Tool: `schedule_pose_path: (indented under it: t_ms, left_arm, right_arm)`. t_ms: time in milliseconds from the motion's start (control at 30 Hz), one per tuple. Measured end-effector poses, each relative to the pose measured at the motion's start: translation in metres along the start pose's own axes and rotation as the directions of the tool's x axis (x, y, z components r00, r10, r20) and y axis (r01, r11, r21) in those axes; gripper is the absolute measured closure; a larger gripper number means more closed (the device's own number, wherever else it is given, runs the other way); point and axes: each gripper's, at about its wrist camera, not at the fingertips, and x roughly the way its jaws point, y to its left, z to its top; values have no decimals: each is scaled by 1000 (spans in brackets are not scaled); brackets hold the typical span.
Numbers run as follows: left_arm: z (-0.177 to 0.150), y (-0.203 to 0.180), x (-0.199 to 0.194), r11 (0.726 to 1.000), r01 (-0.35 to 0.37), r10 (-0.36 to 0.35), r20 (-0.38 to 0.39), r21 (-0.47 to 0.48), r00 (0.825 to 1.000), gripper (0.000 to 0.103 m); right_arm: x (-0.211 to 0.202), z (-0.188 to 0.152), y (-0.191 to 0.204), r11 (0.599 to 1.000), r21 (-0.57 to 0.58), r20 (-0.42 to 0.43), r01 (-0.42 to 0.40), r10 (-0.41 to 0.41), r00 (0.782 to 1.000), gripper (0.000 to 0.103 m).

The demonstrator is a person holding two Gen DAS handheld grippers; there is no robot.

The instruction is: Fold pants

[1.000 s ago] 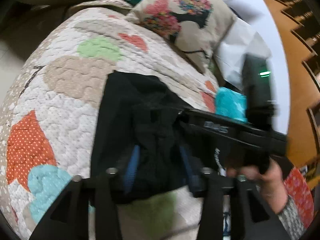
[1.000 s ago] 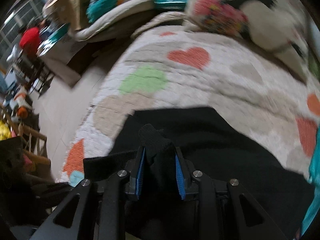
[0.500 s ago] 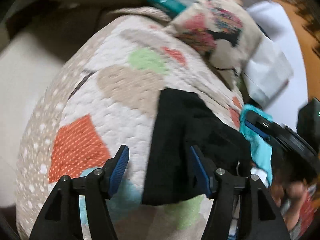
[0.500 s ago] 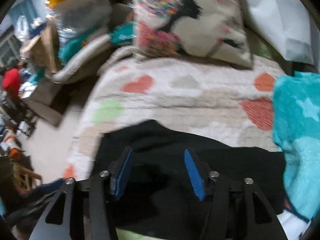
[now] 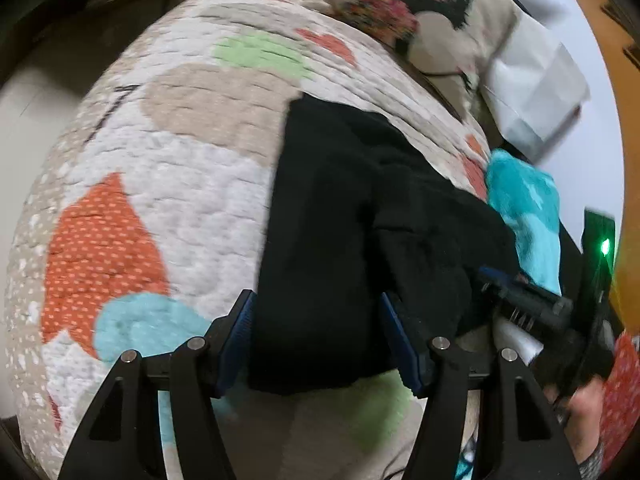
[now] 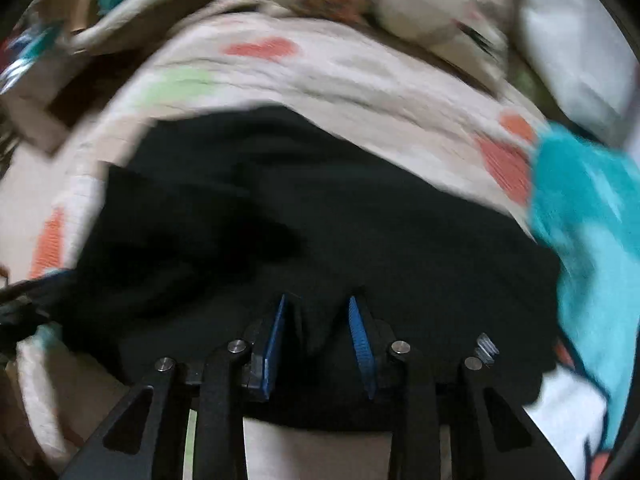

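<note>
Left gripper (image 5: 320,336) gapes wide over the black pants (image 5: 344,216) on the quilt (image 5: 168,184), gripping nothing. Right gripper (image 6: 318,336), blurred, narrows on pants; grip unclear.

left gripper (image 5: 324,340): 2 blue-padded fingers spread wide apart, nothing clamped. right gripper (image 6: 320,344): fingers narrowed, dark cloth pinched between; its holder's hand (image 5: 588,412) partly visible.
</note>
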Motion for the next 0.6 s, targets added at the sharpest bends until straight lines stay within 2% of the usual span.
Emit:
schedule_pose_path:
  t_ms: [67,133,200,267,367,467,533,600]
  left_arm:
    - [-4,-10,1,998,-27,27,11,58,1000,41]
    - [-9,-16,0,994,-50,47,30,101,998,41]
    - [-12,-21,-2,989,-72,66,50,127,997,41]
    - [-14,-23,-4,986,-85,78,55,143,995,41]
    - [-17,-21,2,981,-117,113,36,156,993,41]
    - [-17,-15,7,982,-121,122,-1,145,992,41]
    - [-16,-16,4,982,-115,119,-13,151,993,41]
    - [-11,-11,-3,991,-70,74,-29,111,997,41]
  right_arm:
    - [-8,-1,-21,994,107,24,-12,10,1000,67]
    - [-23,6,-30,980,169,92,-108,93,991,67]
    - [-34,18,-20,970,151,132,-189,170,977,66]
    - [-36,37,4,967,93,135,-238,224,965,64]
    - [-25,63,45,978,-23,106,-208,210,972,61]
    - [-3,74,73,979,-84,27,-185,188,982,60]
    - [8,68,79,983,-121,-23,-139,137,990,60]
    - [8,56,73,983,-143,-39,-115,111,993,60]
